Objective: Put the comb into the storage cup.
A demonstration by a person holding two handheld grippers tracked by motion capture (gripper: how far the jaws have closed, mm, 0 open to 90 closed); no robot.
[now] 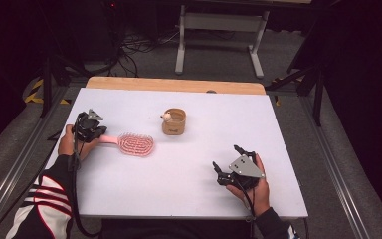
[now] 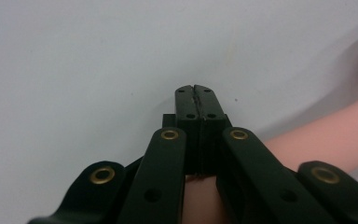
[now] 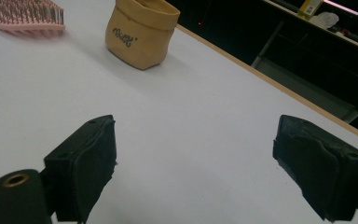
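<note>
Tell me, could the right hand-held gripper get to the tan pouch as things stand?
Probably yes. The right hand-held gripper is open, with bare white table between it and the tan pouch. The pink hairbrush lies off to one side.

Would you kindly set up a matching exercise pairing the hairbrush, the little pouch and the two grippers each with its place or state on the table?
Things:
1. pink hairbrush
2. tan pouch
3. left gripper
4. right gripper

Places or states:
A. jaws spread wide, nothing between them
B. stands upright near the middle of the table, top open
C. lies flat, handle pointing to the person's left side
D. jaws pressed together, over the brush handle

Pairs: 1-C, 2-B, 3-D, 4-A
</note>
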